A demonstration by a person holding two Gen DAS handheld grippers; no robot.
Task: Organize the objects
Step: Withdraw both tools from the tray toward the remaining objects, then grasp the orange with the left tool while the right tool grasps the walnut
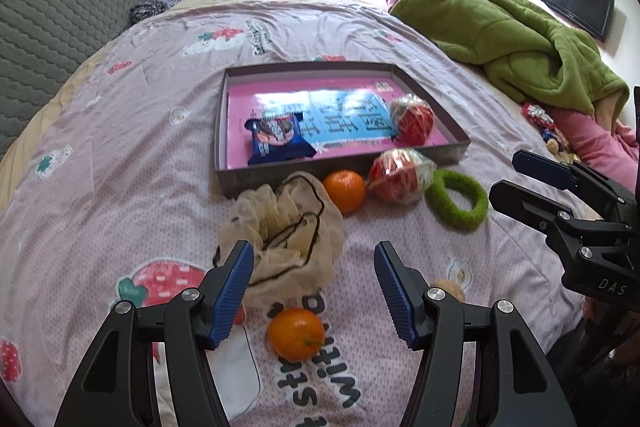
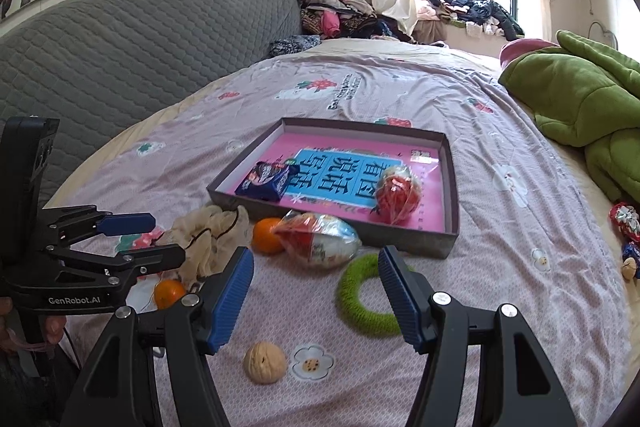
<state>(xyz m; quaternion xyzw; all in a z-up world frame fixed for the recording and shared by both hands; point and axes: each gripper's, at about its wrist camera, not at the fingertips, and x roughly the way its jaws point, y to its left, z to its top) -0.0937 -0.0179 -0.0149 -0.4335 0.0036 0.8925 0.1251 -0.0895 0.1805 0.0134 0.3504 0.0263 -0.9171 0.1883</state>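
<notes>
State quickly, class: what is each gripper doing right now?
Left gripper: jaws open, holding nothing, above an orange.
Right gripper: jaws open, holding nothing, near a walnut.

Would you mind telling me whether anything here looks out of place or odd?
Several items lie loose on the bedspread outside the box: two oranges, a crumpled mesh drawstring bag, a wrapped red ball, a green ring and a walnut. Nothing looks damaged.
</notes>
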